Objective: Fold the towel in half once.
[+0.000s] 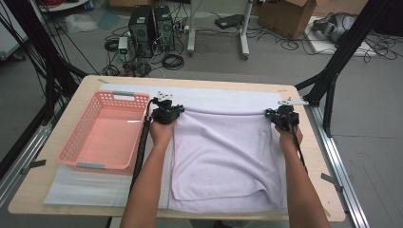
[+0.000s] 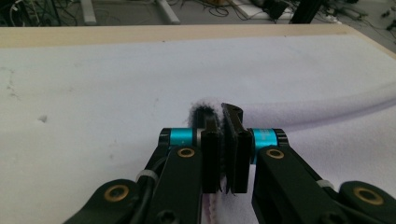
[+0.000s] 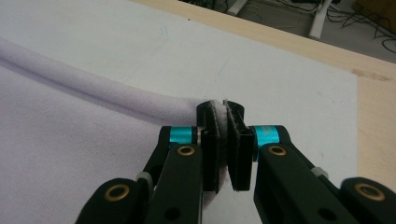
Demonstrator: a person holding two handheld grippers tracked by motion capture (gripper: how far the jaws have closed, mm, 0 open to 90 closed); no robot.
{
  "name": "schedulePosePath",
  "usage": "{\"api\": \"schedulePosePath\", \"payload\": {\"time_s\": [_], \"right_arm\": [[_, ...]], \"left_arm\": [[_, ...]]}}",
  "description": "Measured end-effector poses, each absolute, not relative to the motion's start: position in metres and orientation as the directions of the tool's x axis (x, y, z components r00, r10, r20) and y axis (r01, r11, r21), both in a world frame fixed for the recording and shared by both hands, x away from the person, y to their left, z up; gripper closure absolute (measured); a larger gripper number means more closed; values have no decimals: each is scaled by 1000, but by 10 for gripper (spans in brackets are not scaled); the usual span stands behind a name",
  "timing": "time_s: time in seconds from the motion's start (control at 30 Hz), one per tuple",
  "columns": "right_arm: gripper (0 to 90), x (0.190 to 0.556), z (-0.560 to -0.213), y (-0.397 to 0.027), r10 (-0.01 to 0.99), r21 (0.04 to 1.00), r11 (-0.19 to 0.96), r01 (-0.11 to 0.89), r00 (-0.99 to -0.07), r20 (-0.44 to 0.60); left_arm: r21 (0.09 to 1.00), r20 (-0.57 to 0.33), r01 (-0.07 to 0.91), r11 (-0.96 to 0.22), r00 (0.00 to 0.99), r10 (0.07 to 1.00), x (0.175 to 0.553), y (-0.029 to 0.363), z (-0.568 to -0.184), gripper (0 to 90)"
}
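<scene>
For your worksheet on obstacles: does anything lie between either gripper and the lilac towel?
Nothing does. The left gripper and the right gripper are each shut directly on a far corner of the lilac towel.

Lab recording rig, not a home.
Two desktop computer towers (image 1: 152, 29) on the concrete floor amid tangled cables (image 1: 171, 61), black frame struts (image 1: 340, 57), cardboard box (image 1: 290, 16), wooden table (image 1: 199, 80) on rails.
</scene>
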State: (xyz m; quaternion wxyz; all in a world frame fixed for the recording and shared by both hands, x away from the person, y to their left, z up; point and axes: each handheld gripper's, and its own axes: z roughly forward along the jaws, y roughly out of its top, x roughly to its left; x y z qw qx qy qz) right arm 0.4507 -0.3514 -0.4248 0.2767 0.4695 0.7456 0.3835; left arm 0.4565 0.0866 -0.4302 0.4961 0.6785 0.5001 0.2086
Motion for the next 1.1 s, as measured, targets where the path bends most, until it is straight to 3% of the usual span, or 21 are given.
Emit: {"api": "schedulePosePath", "payload": {"time_s": [0.17, 0.2, 0.23, 0.3, 0.4, 0.63, 1.1], "right_arm": [[852, 459, -419, -346, 917, 840, 244, 485, -398, -36], [842, 460, -419, -345, 917, 838, 247, 486, -396, -41], [803, 461, -420, -344, 921, 837, 245, 489, -388, -42], [673, 461, -423, -343, 934, 833, 210, 513, -358, -15], [588, 460, -425, -348, 939, 816, 173, 552, -344, 33], [577, 439, -410, -359, 925, 834, 151, 531, -373, 70], [596, 375, -401, -355, 874, 819, 262, 511, -486, 23]], "left_arm": [[863, -233, 506, -9, 413, 881, 459, 90, -438, 851], [857, -245, 515, 0, 408, 879, 459, 90, -439, 802], [850, -264, 527, 14, 401, 877, 459, 89, -440, 697], [827, -283, 562, 12, 397, 873, 458, 88, -442, 538], [813, -276, 582, -16, 409, 870, 454, 86, -440, 453], [848, -250, 529, -38, 461, 851, 429, 83, -428, 461], [869, -211, 485, -102, 549, 809, 354, 91, -428, 494]]}}
